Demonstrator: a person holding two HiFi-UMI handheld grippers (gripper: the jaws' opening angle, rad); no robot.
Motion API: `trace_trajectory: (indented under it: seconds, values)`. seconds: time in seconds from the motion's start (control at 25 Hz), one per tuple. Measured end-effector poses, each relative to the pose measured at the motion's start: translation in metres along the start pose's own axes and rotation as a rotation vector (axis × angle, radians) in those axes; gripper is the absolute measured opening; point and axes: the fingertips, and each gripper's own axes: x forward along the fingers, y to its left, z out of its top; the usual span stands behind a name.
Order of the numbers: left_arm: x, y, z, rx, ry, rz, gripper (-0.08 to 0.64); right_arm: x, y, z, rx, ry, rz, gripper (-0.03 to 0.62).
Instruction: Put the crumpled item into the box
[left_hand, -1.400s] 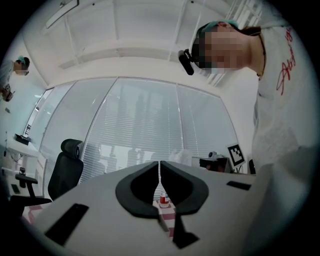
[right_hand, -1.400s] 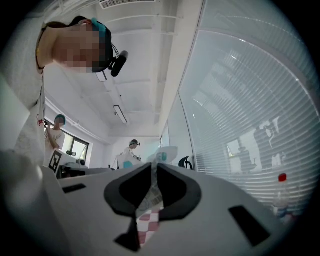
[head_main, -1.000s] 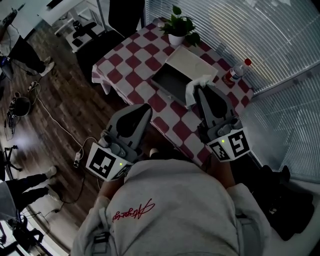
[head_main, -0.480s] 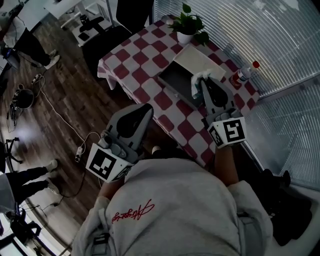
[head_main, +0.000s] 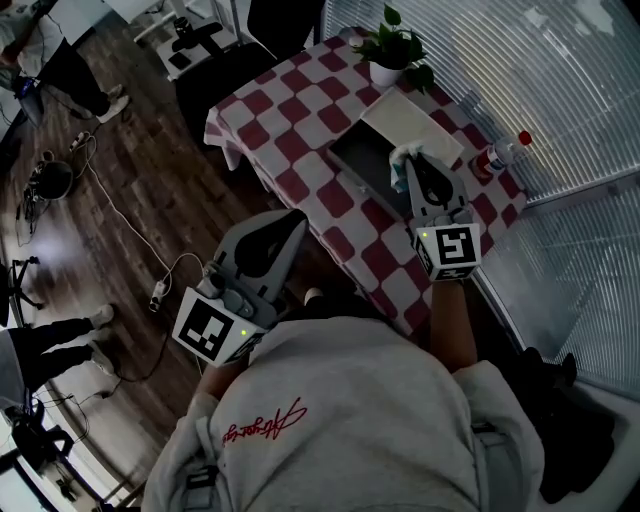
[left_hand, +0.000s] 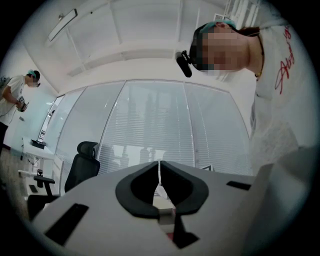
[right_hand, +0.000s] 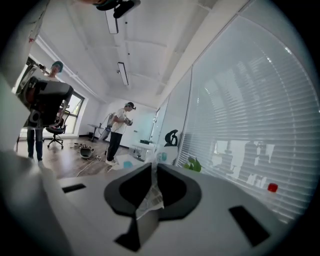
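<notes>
The crumpled white item (head_main: 404, 154) is pinched at the tips of my right gripper (head_main: 410, 168), which is shut on it. The gripper holds it over the near right part of the open box (head_main: 358, 160), whose inside is dark grey and whose white lid (head_main: 412, 118) lies behind it. In the right gripper view the crumpled item (right_hand: 150, 194) hangs between the closed jaws of the right gripper (right_hand: 151, 169). My left gripper (head_main: 278, 228) stays low by my body, off the table and over the floor. In the left gripper view the left gripper (left_hand: 160, 167) is shut with nothing in it.
The table has a red and white checked cloth (head_main: 290, 110). A potted plant (head_main: 396, 52) stands at its far end and a red-capped bottle (head_main: 502, 155) at the right by the window blinds. A black office chair (head_main: 215, 75) and floor cables (head_main: 95, 195) are to the left.
My right gripper has carried the crumpled item forward, from the table's near side to over the box. The left gripper has stayed where it was.
</notes>
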Motion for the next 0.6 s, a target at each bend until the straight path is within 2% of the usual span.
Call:
trace_trajectory:
  seconds: [0.24, 0.6]
  values:
    - [-0.011, 0.003, -0.002, 0.005, 0.016, 0.037, 0.023, 0.009, -0.005, -0.022, 0.019, 0.051, -0.008, 0.044]
    - [-0.029, 0.008, -0.004, 0.005, 0.036, 0.089, 0.025, 0.023, 0.001, -0.059, 0.002, 0.135, 0.028, 0.044]
